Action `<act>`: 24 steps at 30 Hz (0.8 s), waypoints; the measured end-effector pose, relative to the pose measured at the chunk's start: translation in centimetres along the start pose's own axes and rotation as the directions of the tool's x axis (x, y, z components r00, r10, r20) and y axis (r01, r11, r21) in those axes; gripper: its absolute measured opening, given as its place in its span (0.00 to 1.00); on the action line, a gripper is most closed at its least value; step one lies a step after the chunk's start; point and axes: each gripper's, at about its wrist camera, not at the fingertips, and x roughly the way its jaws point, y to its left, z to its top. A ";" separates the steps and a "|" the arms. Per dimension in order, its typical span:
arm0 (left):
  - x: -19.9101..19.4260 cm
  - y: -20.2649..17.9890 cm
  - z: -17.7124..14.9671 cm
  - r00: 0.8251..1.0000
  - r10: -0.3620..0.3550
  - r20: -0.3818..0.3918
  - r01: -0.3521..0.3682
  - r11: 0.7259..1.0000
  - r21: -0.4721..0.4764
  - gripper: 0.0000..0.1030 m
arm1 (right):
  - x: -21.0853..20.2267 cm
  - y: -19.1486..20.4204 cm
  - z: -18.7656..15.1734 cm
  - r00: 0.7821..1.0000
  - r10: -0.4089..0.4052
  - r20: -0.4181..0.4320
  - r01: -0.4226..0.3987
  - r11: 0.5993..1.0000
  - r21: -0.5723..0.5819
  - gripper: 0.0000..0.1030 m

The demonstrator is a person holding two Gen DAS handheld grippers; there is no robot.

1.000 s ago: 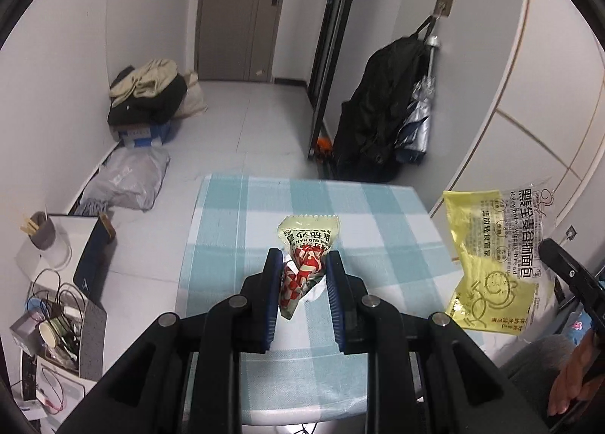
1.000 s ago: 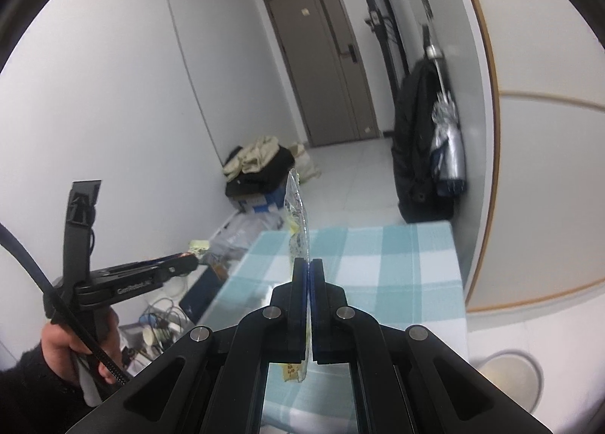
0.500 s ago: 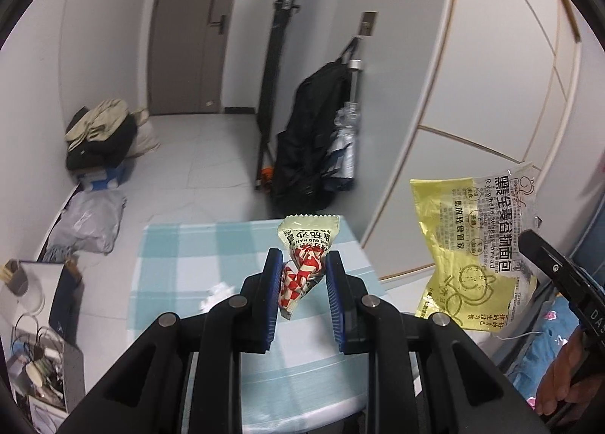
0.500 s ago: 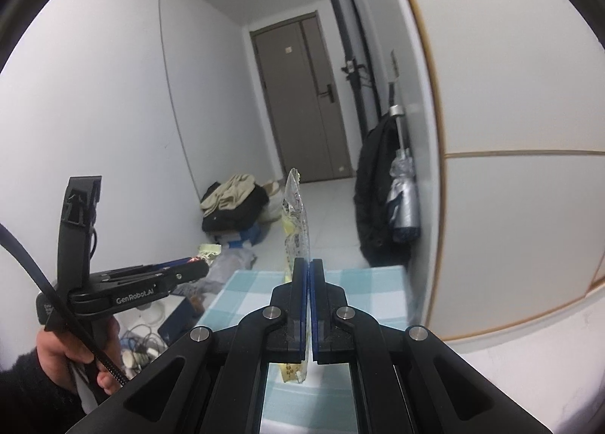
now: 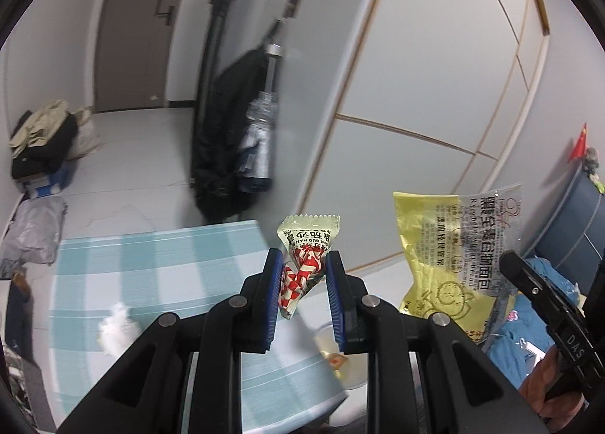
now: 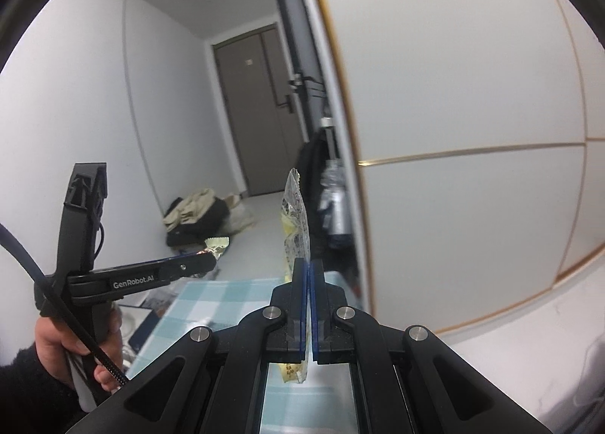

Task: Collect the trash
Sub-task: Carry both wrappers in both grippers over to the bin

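The left gripper [image 5: 302, 275] had its jaws narrowed on a small red-and-white snack wrapper [image 5: 302, 267], held in the air just past the right edge of the desk [image 5: 151, 282]. The grip looked thin: the wrapper was pinched low on its crumpled body with the sealed top standing free at twelve o'clock, so a quick swing could let the slick film slide out and fall to the floor. A crumpled white tissue [image 5: 115, 324] lay on the checked cloth at about eight o'clock from those jaws, not yet collected, and could be overlooked.

Below the jaws, at about five o'clock, stood a clear plastic cup [image 5: 348, 362] on the floor beside the desk corner. Something small and orange-brown lay in its bottom; what it was I could not tell. A careless drop might miss its narrow mouth or tip it.

The right gripper [image 6: 310, 298] had its jaws pressed fully together on a yellow bread bag [image 6: 297, 222], held edge-on and upright. Its long free end could flap, catch the other gripper, or pull loose.
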 end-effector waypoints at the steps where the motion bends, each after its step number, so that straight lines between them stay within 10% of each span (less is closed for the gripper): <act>1: 0.7 -0.7 0.0 1.000 -0.014 -0.011 0.014 1.000 0.008 0.18 | 0.0 -0.8 -0.1 1.000 -0.013 -0.005 0.013 1.000 0.006 0.01; 17: 12.1 -8.2 -2.8 0.961 -0.147 -0.233 0.159 0.987 0.032 0.18 | 4.4 -14.4 -6.6 0.967 -0.131 -0.220 0.175 0.964 0.198 0.01; 24: 16.8 -9.8 -5.0 0.922 -0.171 -0.348 0.189 0.982 0.020 0.18 | 8.7 -19.7 -12.5 0.909 -0.105 -0.404 0.249 0.913 0.323 0.01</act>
